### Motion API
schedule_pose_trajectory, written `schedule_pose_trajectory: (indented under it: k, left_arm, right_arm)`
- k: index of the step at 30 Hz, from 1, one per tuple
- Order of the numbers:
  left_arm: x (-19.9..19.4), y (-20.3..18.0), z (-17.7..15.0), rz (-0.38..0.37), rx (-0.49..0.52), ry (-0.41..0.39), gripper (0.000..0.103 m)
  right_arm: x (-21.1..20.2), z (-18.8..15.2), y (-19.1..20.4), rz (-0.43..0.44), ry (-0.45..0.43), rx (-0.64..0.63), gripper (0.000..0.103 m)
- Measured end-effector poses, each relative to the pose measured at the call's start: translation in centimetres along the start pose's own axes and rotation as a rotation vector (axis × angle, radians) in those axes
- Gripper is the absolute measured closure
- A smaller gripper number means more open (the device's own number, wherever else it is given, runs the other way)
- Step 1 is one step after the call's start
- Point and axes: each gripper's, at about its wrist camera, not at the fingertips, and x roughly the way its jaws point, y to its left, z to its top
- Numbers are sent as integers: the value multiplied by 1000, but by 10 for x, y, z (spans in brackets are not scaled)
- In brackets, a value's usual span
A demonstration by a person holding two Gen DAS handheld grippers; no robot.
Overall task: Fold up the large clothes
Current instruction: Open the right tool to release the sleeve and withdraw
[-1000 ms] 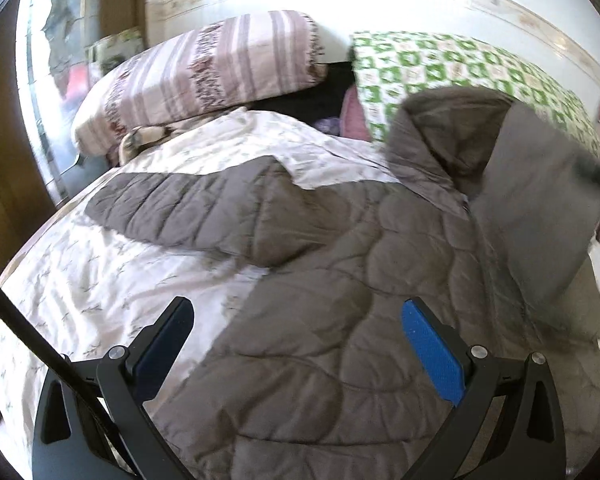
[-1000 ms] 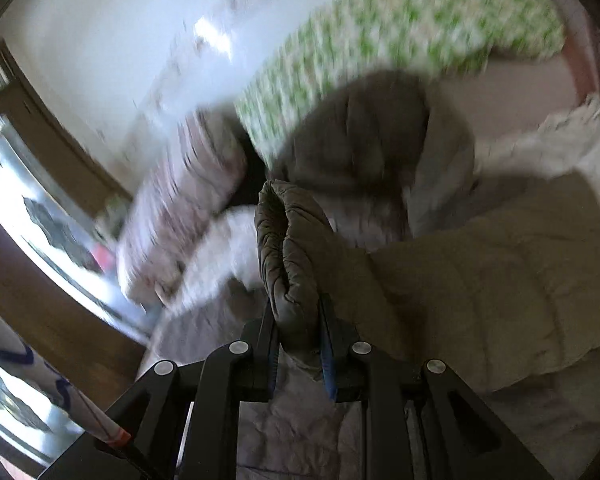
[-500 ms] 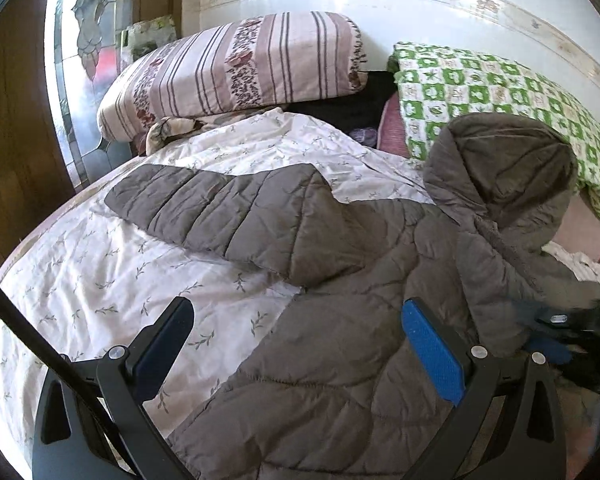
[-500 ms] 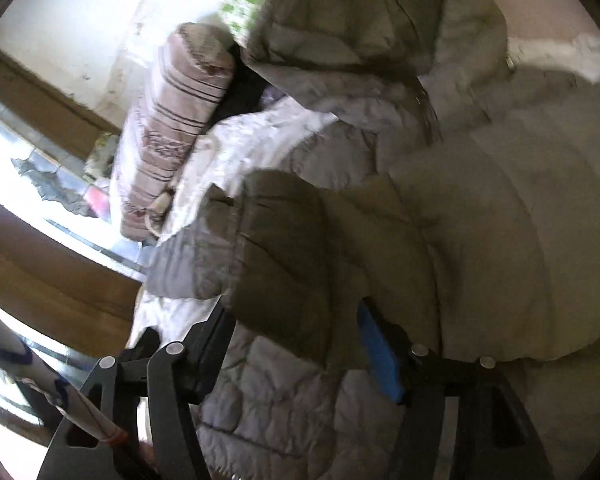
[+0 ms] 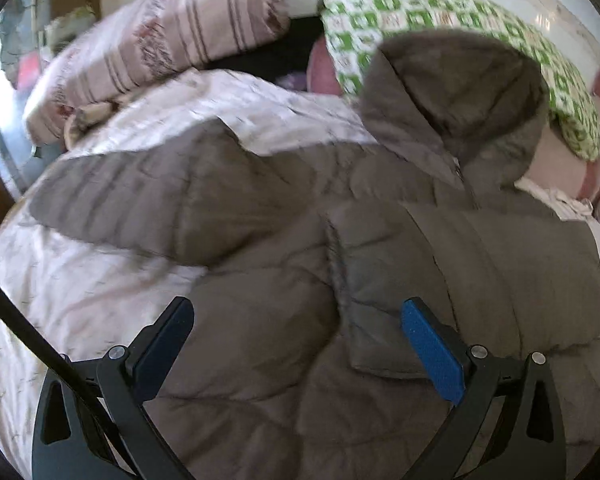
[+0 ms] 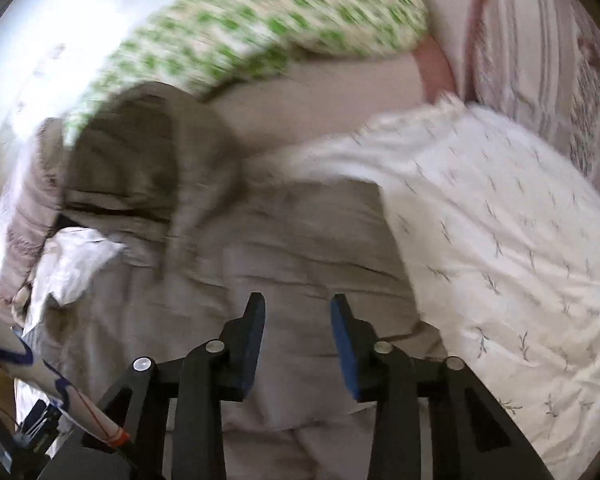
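Your right gripper (image 6: 298, 340) has let go: a second ago it was pinching the jacket's sleeve cuff, half a second ago its jaws were opening around it, and now they stand partly apart with nothing between them, hovering over the grey quilted fabric. That sleeve (image 5: 440, 280) now lies folded inward across the chest of the jacket (image 5: 260, 360), so the first sleeve fold looks done.

Your left gripper (image 5: 300, 356) has kept its jaws wide and holds nothing; it hangs over the lower body of the jacket. Its view has shifted slightly and is blurred, so you seem to be moving it.

Working outward from there, the jacket lies front up on the white patterned quilt (image 5: 80, 280), its hood (image 5: 460, 96) resting against the green checked pillow (image 5: 420, 12). The other sleeve (image 5: 160, 200) is spread flat out to the left over the quilt, unfolded. Beyond it, the striped pillow (image 5: 172, 40) lies at the head of the bed.

In the right wrist view, the quilt (image 6: 500, 240) bulges just beside the jacket's edge, and the hood (image 6: 132, 168) lies against the green pillow (image 6: 260, 28).

What this means for you, I judge: one sleeve is in, one is out. The outstretched sleeve is on your left gripper's side, so its cuff is the likely next grab, to be brought across the chest to match.
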Motion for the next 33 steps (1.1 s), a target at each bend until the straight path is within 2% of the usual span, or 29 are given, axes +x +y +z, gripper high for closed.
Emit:
schedule_pose_trajectory:
  k: [5,7,11,14,18,19,20,24,29,33]
  left_arm:
    - [28,-3,-3,-14,4,84,0]
    - [32,-2,-3,-13,-1,95,0]
    - [35,-10,-7,21,42,94,0]
    - [29,-8,-8,9,32,84,0]
    - [14,0,-3,-3,6,40,0]
    - [8,1,-2,-8,3,18,0]
    - [4,2,-1,-15,0,2,0]
    - [3,1,2,-26,2,1,0]
    - [20,-2,-2,-3,19,65,0]
    - [25,-3,-5,-1,22,85,0]
  right_arm:
    - [39,-2,-20,-105,91,11,68]
    - [49,-6,-19,-143,117,-14,68]
    - [54,-11,-12,-191,114,-62,67]
    - [38,-10,-7,-206,92,-62,67]
    - [6,-9,25,-142,3,-117,66]
    - [0,-10,36,-116,-11,-137,62]
    - [-3,-11,47,-79,-12,-156,57]
    - [3,-28,79,32,52,-208,56]
    - [26,-52,103,-19,120,-303,56]
    - [45,-60,104,-57,152,-334,54]
